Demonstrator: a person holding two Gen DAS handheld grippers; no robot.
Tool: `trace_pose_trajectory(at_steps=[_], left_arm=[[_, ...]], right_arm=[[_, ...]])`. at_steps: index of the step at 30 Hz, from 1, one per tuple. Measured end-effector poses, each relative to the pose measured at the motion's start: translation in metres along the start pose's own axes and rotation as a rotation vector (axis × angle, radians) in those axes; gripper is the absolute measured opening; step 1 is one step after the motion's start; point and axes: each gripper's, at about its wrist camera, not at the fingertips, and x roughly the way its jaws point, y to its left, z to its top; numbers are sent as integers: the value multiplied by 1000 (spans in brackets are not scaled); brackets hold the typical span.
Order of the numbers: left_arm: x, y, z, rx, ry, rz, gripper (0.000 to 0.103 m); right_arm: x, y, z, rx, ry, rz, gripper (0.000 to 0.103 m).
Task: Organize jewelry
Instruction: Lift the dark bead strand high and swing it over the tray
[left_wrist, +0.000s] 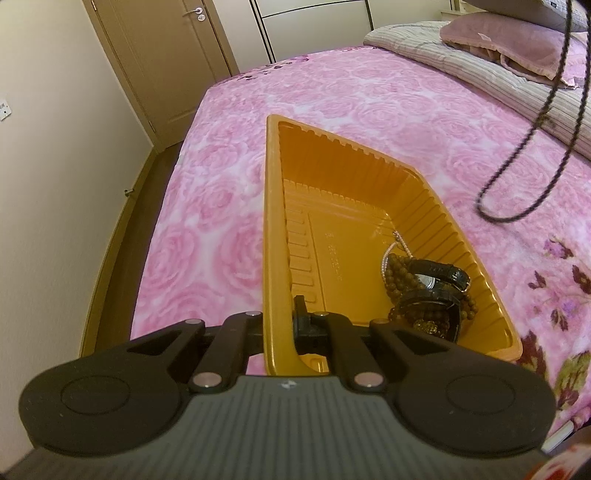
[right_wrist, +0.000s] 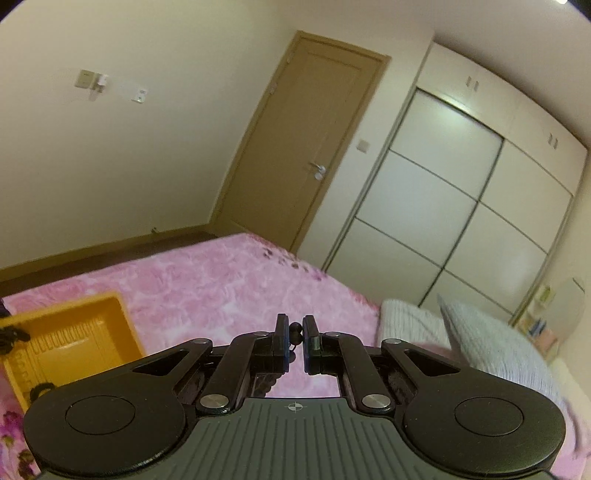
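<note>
Plainly, the right gripper (right_wrist: 295, 338) pinched a limp, light bead necklace (left_wrist: 532, 147) at its top, while the left gripper (left_wrist: 280, 314) clamped the tray (left_wrist: 273, 229) wall.

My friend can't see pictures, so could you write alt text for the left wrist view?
The left gripper clamps the near wall of an orange tray on a pink bedspread; bead bracelets and a watch lie inside. A dark bead necklace dangles at right.

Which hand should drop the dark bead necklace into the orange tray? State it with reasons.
Right. The right gripper is already shut on the dark bead necklace, which dangles above the bed beside the orange tray. The left gripper is clamped on the tray's wall, steadying it, so it isn't free.
</note>
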Motion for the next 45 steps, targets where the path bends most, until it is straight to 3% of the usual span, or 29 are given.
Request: trace_pose_trajectory(at_steps=[22, 31, 40, 45], left_arm=[[3, 4, -2, -16, -5, -20, 5], [4, 6, -5, -29, -9, -30, 5], [4, 8, -5, -35, -10, -37, 5], [5, 10, -6, -40, -7, -39, 5]], right_arm=[[27, 57, 101, -145, -122, 147, 7], [74, 102, 104, -170, -61, 234, 7], [125, 151, 94, -235, 13, 388, 7], [146, 163, 84, -250, 40, 398, 7]])
